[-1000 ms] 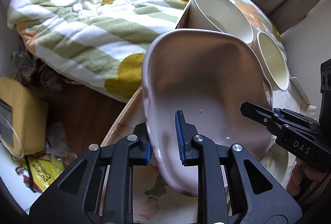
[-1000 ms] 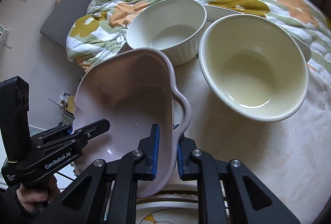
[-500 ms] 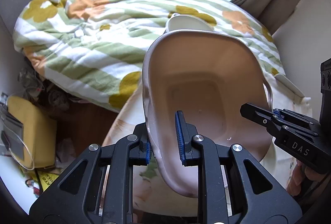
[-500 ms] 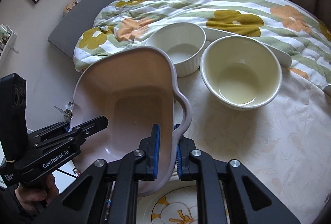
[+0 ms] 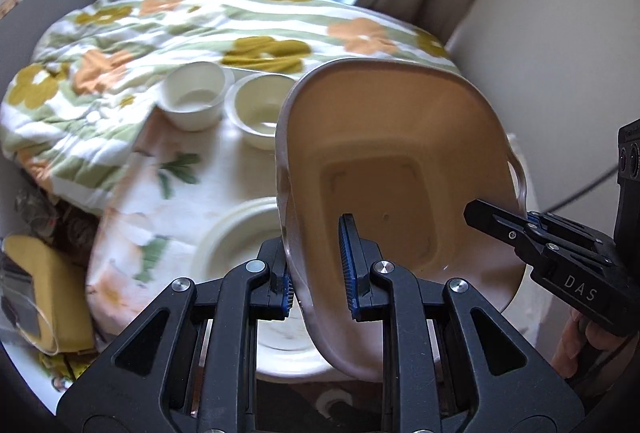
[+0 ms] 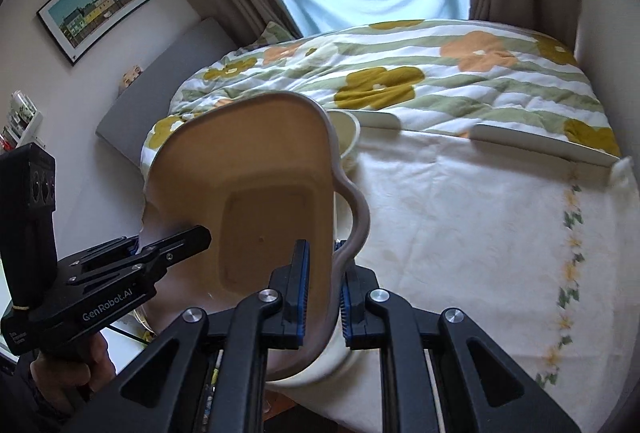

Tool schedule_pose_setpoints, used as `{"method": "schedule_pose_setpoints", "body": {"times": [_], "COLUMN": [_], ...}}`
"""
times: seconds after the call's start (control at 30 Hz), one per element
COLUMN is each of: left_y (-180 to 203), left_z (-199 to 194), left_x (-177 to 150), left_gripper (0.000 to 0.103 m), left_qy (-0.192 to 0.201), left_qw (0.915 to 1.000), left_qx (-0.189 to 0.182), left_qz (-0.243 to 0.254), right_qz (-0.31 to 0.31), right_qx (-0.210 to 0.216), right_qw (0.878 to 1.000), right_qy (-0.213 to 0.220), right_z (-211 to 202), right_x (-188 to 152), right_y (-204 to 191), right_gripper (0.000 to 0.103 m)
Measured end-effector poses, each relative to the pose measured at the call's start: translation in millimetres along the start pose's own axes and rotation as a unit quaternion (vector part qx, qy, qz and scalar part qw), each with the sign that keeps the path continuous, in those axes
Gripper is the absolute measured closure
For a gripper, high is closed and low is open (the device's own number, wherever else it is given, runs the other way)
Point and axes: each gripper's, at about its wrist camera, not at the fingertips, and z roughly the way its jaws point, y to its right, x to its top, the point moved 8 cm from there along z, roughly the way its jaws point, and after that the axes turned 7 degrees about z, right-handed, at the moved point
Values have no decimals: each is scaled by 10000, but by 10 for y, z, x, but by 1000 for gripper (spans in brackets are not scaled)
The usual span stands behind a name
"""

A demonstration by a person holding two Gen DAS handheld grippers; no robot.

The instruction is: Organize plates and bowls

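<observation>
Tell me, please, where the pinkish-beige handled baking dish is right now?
The pinkish-beige handled baking dish is held tilted in the air between both grippers, above the cream plate at the table's near edge.

"DAS" in pale capitals on the black body of the right claw (image 5: 520, 223), seen from the left wrist view at the right edge. "GenRobot.AI" in pale letters on the black body of the left claw (image 6: 138, 249), seen from the right wrist view at the lower left. Beside it, near that body's rear end, two or three lines of smaller print, too small to read. Framed picture (image 6: 102, 1) on the wall: painted house fronts, no legible lettering. Yellow packaging (image 5: 68, 363) at lower left of the left wrist view: print blurred, unreadable.
</observation>
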Motion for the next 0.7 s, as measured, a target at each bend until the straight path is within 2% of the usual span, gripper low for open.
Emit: {"method": "schedule_pose_setpoints", "body": {"times": [0.13,0.33,0.57,0.7], "left_y": [690,1548,2087,2169], "left_z": [125,472,1090,1378], "left_x": [-26,-163,-469,-631], "left_gripper": [86,86,86,86], "left_qy": [-48,-287,-862,-1068], "left_qw": [9989,9945,9883,9857], "left_qx": [-347,-763,-970,-936], "left_qz": [306,662,802,904], "right_qz": [351,861,1296,1496], "right_qx": [-349,-753,-1027,-1074], "right_qw": [9986,9930,9862,9829], "right_qy": [193,279,96,-14], "right_z": [-385,-683,-602,-467], "right_x": [-153,-325,-504,-623], "right_y": [517,1222,1882,2162], "right_gripper": [90,90,91,91]}}
